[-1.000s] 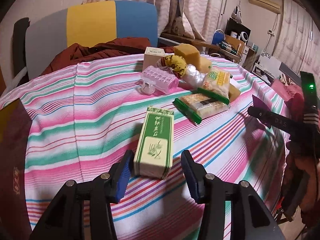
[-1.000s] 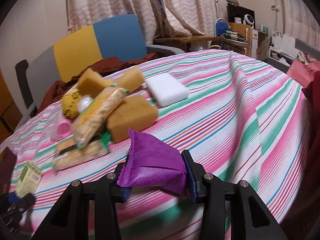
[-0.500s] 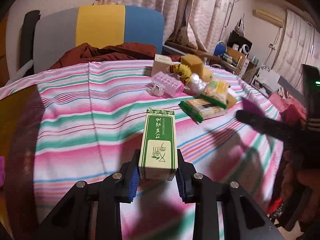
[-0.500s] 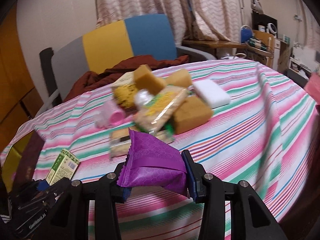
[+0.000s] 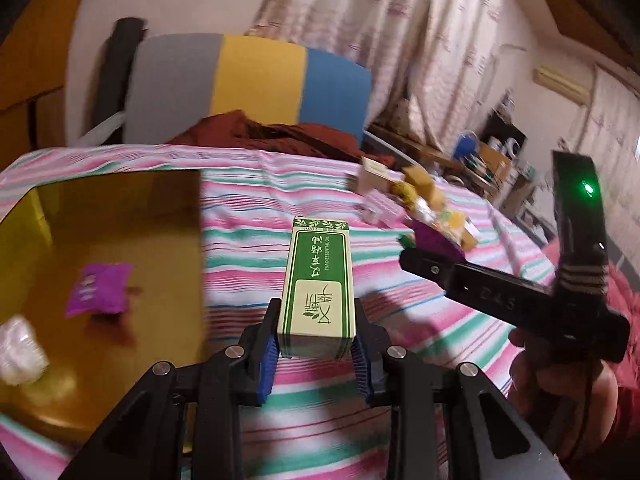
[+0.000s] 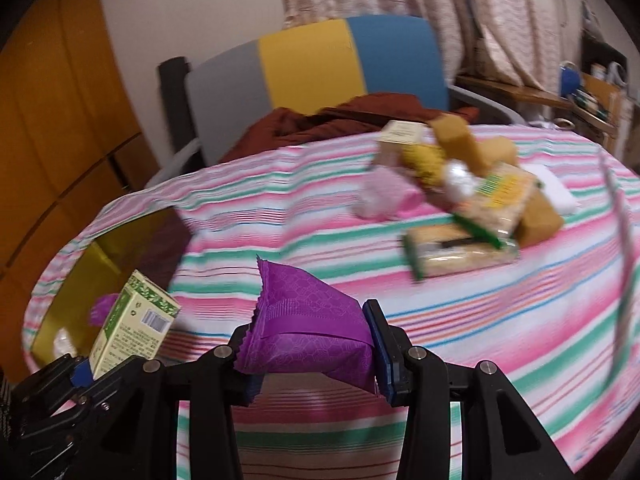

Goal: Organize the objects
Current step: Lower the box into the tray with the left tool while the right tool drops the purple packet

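Left wrist view: the left gripper [image 5: 316, 354] has its fingers clamped on a tall green-and-cream cardboard box [image 5: 319, 284] printed "TSAO ESSENTIAL OIL", held above the striped table [image 5: 248, 216]. At near left lies a yellow tray [image 5: 120, 216] holding one purple foil packet [image 5: 99, 294] and one white crumpled wrapper [image 5: 20, 350]. At right the right gripper [image 5: 430, 256] carries a second purple packet [image 5: 436, 242].

Right wrist view: the right gripper [image 6: 316, 354] fingers pinch the purple packet [image 6: 308, 336]. At near left the box [image 6: 134, 334] shows a barcode, over the tray [image 6: 80, 276]. Far right sits a blurred pile: two green-edged cracker packs [image 6: 460, 250], tan sponges [image 6: 456, 140], a pink object [image 6: 386, 198].
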Demonstrator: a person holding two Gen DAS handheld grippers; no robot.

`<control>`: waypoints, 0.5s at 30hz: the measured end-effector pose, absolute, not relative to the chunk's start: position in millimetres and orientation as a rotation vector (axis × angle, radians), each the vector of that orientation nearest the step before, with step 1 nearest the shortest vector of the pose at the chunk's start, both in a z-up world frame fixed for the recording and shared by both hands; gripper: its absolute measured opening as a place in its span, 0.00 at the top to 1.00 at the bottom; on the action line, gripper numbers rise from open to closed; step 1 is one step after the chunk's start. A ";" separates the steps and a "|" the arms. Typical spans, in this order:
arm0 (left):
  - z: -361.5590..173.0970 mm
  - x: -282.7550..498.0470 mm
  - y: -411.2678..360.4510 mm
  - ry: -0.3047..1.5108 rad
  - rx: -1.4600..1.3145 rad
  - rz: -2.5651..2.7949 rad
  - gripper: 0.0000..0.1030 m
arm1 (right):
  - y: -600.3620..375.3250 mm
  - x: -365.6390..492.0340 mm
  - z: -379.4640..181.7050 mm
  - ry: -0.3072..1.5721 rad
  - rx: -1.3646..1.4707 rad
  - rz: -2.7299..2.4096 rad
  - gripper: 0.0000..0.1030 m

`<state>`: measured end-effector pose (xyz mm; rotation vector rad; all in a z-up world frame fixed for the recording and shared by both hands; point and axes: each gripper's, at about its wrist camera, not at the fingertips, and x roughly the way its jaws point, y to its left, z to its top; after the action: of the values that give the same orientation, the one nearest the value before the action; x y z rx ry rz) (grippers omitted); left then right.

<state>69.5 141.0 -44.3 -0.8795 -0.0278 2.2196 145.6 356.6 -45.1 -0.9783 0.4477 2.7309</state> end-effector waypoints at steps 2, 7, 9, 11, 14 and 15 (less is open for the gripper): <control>-41.4 64.3 124.2 -0.066 -0.884 2.247 0.70 | 339.9 142.4 -39.7 0.444 -0.974 2.771 0.57; -29.8 52.8 87.5 -0.110 -0.861 2.331 0.70 | 309.7 132.3 -26.9 0.450 -0.970 2.852 0.57; -26.0 44.8 69.9 -0.114 -0.855 2.390 0.70 | 296.7 129.9 -21.7 0.437 -0.974 2.882 0.57; -24.3 37.9 54.7 -0.121 -0.864 2.435 0.70 | 280.0 125.8 -18.3 0.402 -0.987 2.918 0.57; -25.1 23.5 29.9 -0.147 -0.904 2.498 0.70 | 254.0 117.9 -16.6 0.365 -1.022 2.974 0.57; -25.7 19.1 21.4 -0.156 -0.914 2.520 0.70 | 245.3 115.5 -16.2 0.354 -1.034 2.991 0.57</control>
<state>19.1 21.4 -25.7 -0.9136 -0.1560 2.5197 115.5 245.3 -16.2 -1.0341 0.3544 2.9909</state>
